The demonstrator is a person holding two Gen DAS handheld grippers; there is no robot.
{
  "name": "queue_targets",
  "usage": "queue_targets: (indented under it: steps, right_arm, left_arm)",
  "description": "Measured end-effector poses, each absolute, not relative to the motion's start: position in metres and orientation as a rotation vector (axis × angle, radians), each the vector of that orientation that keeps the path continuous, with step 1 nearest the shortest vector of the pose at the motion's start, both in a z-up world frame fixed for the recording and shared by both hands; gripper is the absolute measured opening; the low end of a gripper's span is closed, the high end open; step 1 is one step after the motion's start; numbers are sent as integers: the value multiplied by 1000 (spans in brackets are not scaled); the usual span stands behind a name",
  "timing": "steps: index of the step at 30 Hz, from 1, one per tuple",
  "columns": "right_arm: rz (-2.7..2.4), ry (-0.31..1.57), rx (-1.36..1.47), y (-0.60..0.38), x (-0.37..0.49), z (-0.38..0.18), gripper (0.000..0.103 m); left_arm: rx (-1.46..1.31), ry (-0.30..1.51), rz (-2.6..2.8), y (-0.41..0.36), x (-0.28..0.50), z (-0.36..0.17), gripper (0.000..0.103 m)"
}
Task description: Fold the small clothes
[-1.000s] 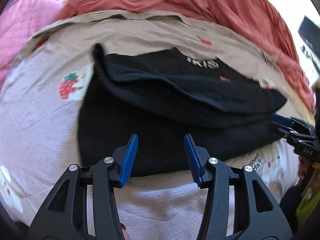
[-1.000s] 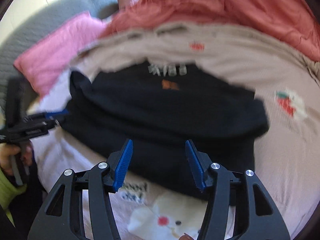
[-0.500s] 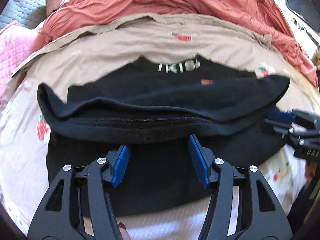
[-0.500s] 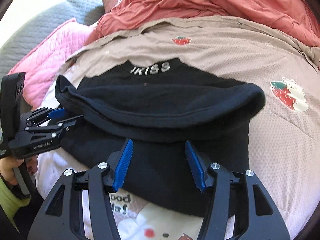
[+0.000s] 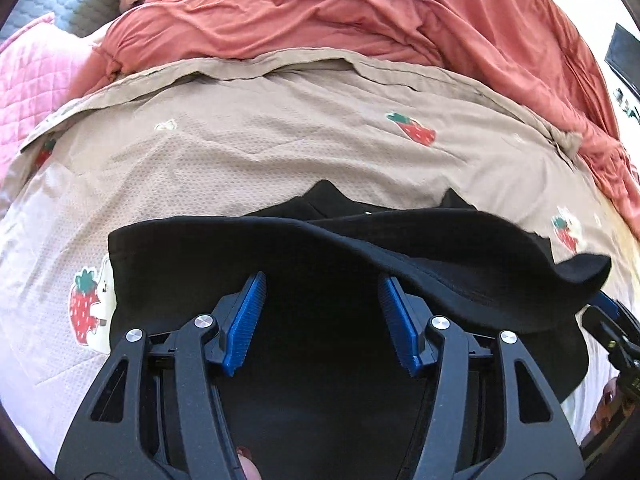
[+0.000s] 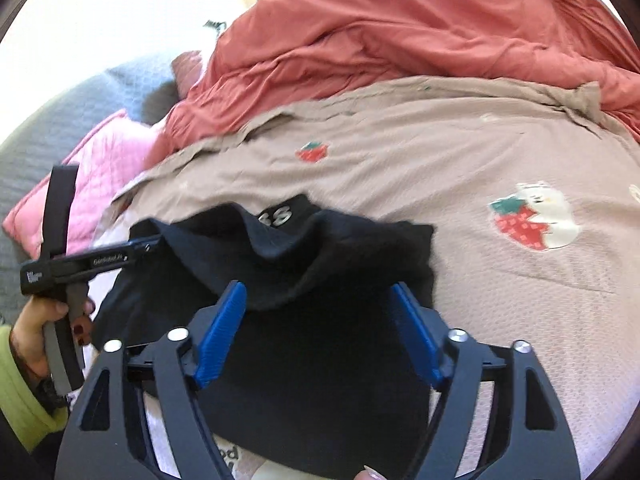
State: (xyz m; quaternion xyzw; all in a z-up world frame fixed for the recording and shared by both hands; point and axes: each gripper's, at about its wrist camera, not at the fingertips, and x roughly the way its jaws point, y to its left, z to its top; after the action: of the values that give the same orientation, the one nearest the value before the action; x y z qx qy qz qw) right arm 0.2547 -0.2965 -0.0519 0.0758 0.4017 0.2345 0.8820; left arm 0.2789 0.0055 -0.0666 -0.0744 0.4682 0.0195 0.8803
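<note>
The left gripper hangs over the near left part of the black garment, blue ribbed pads about half apart. Its jaws have just been opening; cloth lies beneath the gap, but no pad presses on it. In the right wrist view this gripper shows from the side, held in a hand with a yellow-green sleeve, its tip at the garment's left edge. Whether it pinches cloth there I cannot tell.

The garment lies near the front edge of the bedspread, its upper layer folded forward in a soft, uneven flap. White lettering shows at the far hem. The cloth looks thick, matte and limp, probably a knit or fleece.

The right gripper stands wide over the near right part of the garment. Its jaws have just been opening too, with black cloth below them and nothing gripped.

The main risk, as I judge it, is that the loose flap slumps or skews once released, leaving the fold crooked. Closing on both layers at once would drag the lower one and bunch it. The bedspread, a beige dimpled weave with strawberry patches, is itself slack and could be caught with the garment. Beyond it lie a rumpled red quilt and a pink quilted pillow.
</note>
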Motion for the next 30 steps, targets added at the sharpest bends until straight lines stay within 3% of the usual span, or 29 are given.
queue_targets:
  steps: [22, 28, 30]
  right_arm:
    - [267, 969, 328, -345, 273, -83, 77]
    - [273, 984, 291, -339, 274, -89, 77]
    - [285, 988, 273, -334, 274, -90, 71]
  left_arm:
    - [-242, 892, 161, 57, 235, -55, 74]
    - [-309, 905, 271, 109, 203, -68, 74]
    - [-340, 915, 286, 121, 200, -71, 74]
